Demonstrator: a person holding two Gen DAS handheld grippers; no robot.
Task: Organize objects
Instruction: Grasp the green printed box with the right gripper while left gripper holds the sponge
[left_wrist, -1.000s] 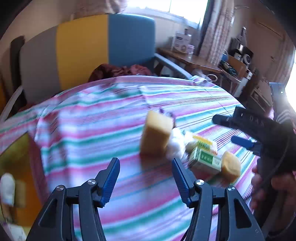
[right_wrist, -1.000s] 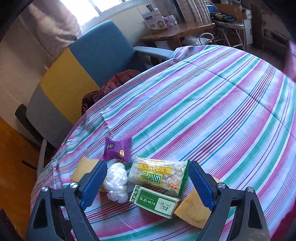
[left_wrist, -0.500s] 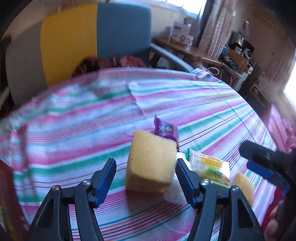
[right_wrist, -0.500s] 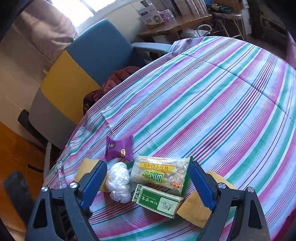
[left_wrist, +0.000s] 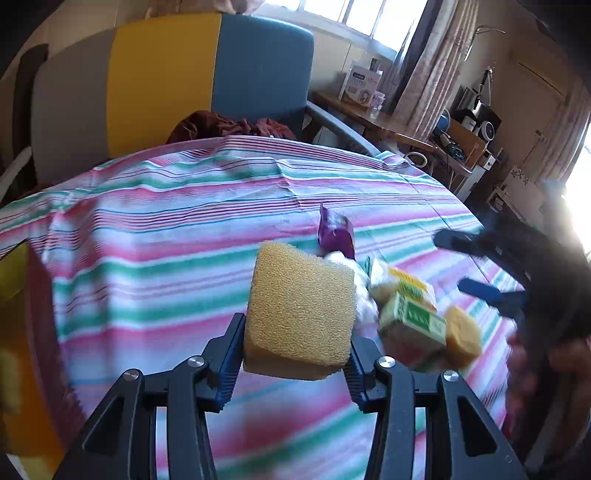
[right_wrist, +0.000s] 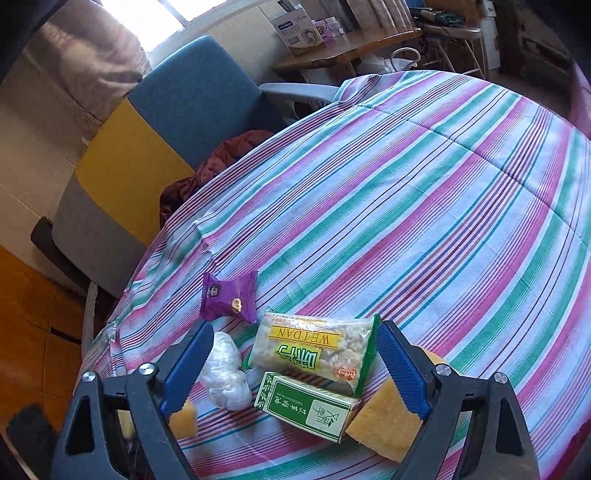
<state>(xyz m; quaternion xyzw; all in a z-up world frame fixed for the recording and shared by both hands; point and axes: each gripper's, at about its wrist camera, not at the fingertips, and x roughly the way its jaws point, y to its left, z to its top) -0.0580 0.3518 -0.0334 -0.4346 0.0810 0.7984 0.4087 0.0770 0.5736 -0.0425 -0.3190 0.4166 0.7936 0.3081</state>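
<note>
My left gripper (left_wrist: 295, 332) has a yellow sponge (left_wrist: 299, 306) between its blue pads. The jaws are closing and both pads touch the sponge's sides. The same sponge (right_wrist: 183, 417) peeks out behind a finger in the right wrist view. My right gripper (right_wrist: 293, 332) stands open above a clear snack bag (right_wrist: 314, 350) and a green box (right_wrist: 310, 410), holding nothing. Beside these lie a crumpled white plastic ball (right_wrist: 225, 373), a purple packet (right_wrist: 229, 295) and a second yellow sponge (right_wrist: 384, 424). All are bunched near the table's edge.
A striped cloth (right_wrist: 406, 184) covers the round table. Behind it stands a chair (left_wrist: 184, 74) with a grey, yellow and blue back and a dark red cloth (left_wrist: 229, 125) on its seat. A wooden desk (left_wrist: 388, 125) with boxes is further back.
My left gripper moved in around the yellow sponge, its jaws widened and then narrowed onto the sponge's sides. The right gripper stayed open over the snack bag.
</note>
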